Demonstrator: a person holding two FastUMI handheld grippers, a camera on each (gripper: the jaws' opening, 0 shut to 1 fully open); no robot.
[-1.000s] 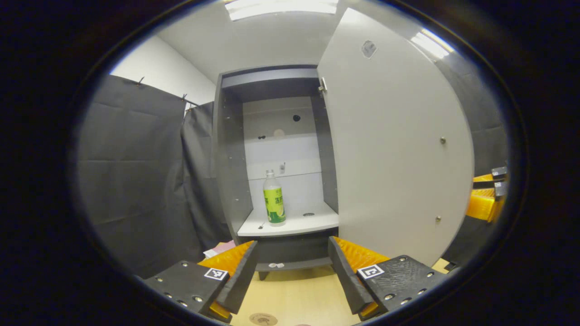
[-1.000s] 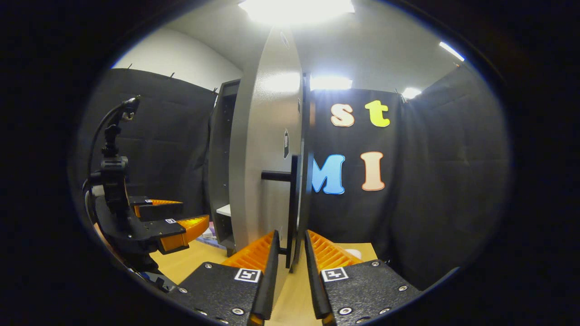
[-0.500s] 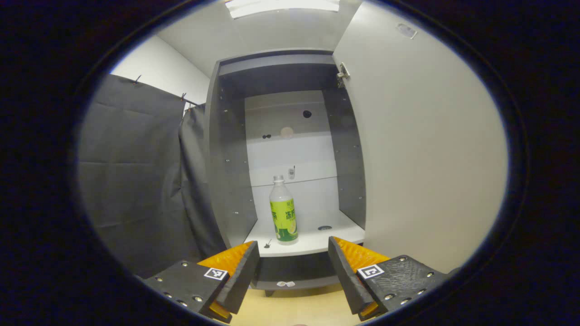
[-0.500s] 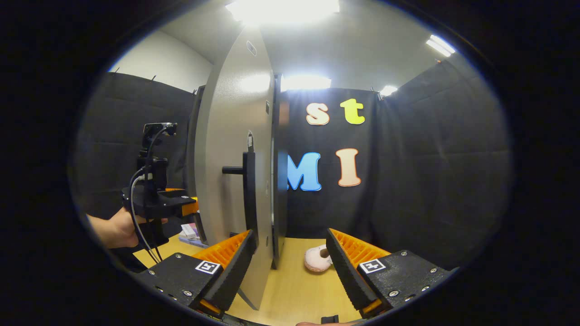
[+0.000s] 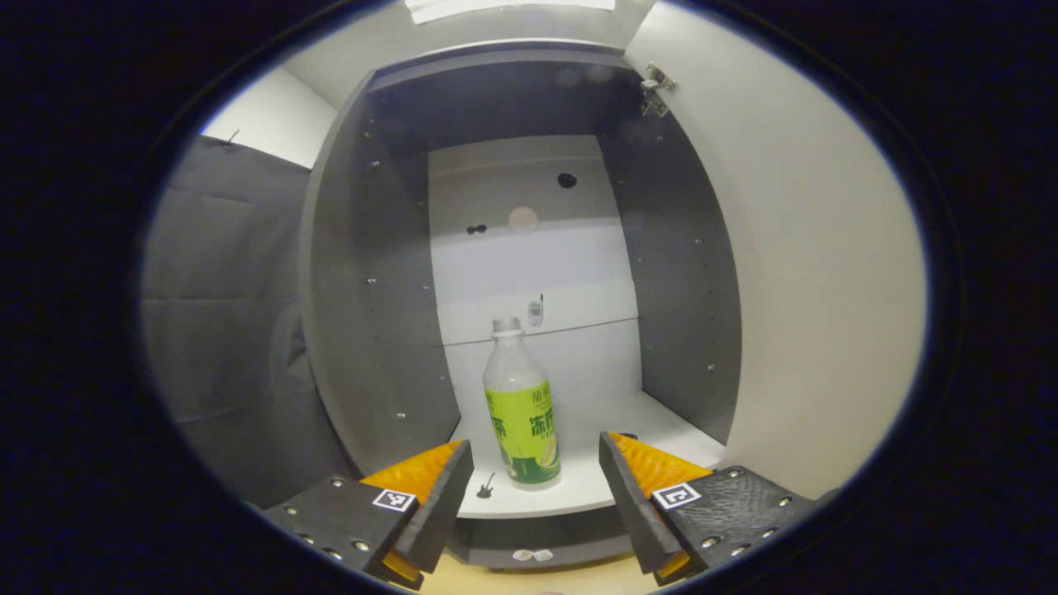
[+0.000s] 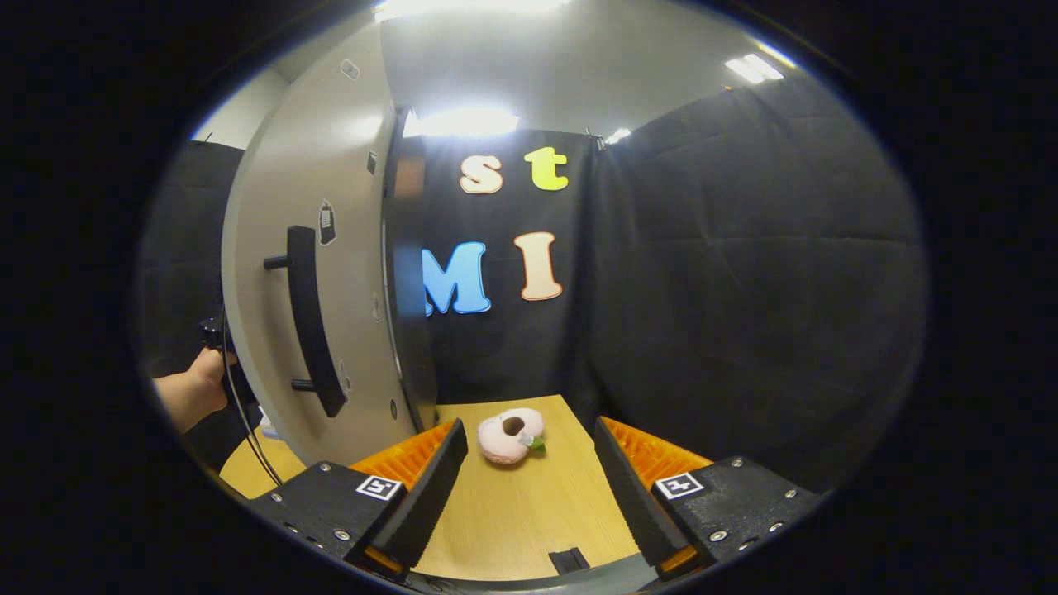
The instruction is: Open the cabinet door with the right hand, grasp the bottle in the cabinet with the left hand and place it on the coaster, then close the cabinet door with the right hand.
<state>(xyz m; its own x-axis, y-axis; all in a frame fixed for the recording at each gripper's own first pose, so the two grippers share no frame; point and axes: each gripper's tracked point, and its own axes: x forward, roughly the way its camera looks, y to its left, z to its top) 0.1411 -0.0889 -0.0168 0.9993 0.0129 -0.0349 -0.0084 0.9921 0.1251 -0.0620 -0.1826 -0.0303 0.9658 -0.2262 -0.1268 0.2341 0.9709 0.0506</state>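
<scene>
A clear bottle (image 5: 521, 413) with a green label and pale cap stands upright on the white cabinet shelf (image 5: 595, 487). My left gripper (image 5: 536, 496) is open just in front of it, the bottle showing between the fingers but a little farther in. The cabinet door (image 5: 818, 273) stands swung open on the right in the left gripper view. In the right gripper view the same door (image 6: 314, 273) is seen from its outer face with its dark bar handle (image 6: 310, 318) to the left. My right gripper (image 6: 529, 487) is open over the wooden table (image 6: 529, 512), holding nothing.
A pale ring-shaped plush toy (image 6: 511, 434) lies on the table beyond the right gripper. A person's hand (image 6: 188, 392) shows at the left past the door. A small dark item (image 5: 485, 487) lies on the shelf left of the bottle. Black cloth walls surround the booth.
The left gripper has moved closer to the cabinet, and the bottle looms larger between its fingers. The right gripper let go of the handle, opened, and swung right away from the door.
</scene>
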